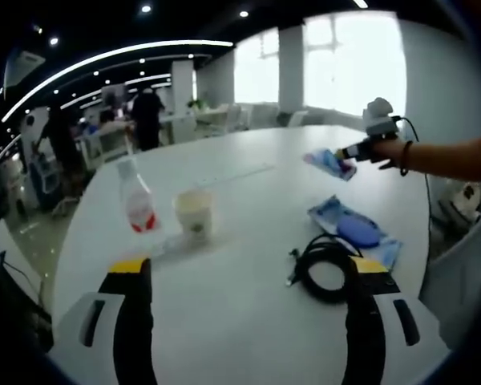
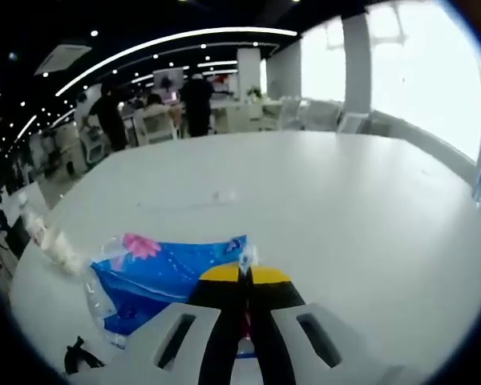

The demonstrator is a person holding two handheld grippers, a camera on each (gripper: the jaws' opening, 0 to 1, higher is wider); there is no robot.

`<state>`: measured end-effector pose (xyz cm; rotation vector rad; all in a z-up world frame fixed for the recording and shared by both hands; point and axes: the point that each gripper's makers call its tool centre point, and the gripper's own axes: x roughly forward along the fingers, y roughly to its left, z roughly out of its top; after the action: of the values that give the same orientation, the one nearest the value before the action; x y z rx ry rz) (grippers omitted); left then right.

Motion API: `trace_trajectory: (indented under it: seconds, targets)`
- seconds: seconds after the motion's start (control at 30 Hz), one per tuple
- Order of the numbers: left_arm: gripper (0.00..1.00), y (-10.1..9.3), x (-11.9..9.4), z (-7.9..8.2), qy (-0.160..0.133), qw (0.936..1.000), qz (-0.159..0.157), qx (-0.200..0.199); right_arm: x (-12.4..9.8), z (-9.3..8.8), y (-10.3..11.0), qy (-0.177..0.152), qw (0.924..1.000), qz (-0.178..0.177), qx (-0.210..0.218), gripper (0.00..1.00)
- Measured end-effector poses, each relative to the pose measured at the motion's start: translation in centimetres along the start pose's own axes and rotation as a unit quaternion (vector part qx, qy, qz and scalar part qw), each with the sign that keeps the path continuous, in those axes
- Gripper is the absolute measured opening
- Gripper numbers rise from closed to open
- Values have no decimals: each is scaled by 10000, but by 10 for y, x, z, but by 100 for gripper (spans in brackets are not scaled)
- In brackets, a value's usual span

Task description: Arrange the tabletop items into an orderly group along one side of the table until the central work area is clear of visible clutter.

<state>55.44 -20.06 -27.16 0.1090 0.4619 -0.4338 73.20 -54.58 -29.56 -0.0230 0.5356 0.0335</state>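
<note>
Carrying a blue packet (image 2: pixel 164 277) above the table (image 2: pixel 345 208), right tool (image 2: pixel 244 277) clamped on its edge; left tool (image 1: pixel 248 277) gaping, empty (bottle (image 1: pixel 136 200), cup (image 1: pixel 195 213), cable (image 1: pixel 329 269), second packet (image 1: pixel 357 228) not yet grouped).

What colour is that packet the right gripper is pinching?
Blue with a pink flower; the packet shows best in the right gripper view.

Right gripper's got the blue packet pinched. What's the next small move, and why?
Probably carry it down beside the other blue packet and coiled black cable, then release. The right gripper is shut on the blue packet, held above the white table, while the bottle and cup stand nearer the middle.
</note>
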Motion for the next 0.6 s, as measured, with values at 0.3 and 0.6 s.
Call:
trace_trajectory:
  seconds: [0.3, 0.6]
  targets:
    - [99, -2, 1, -3, 54, 10000, -35, 34, 27, -3, 0, 75, 9998, -9, -191, 2]
    - [99, -4, 4, -7, 133, 9998, -96, 75, 53, -9, -10, 169, 9993, -134, -290, 2]
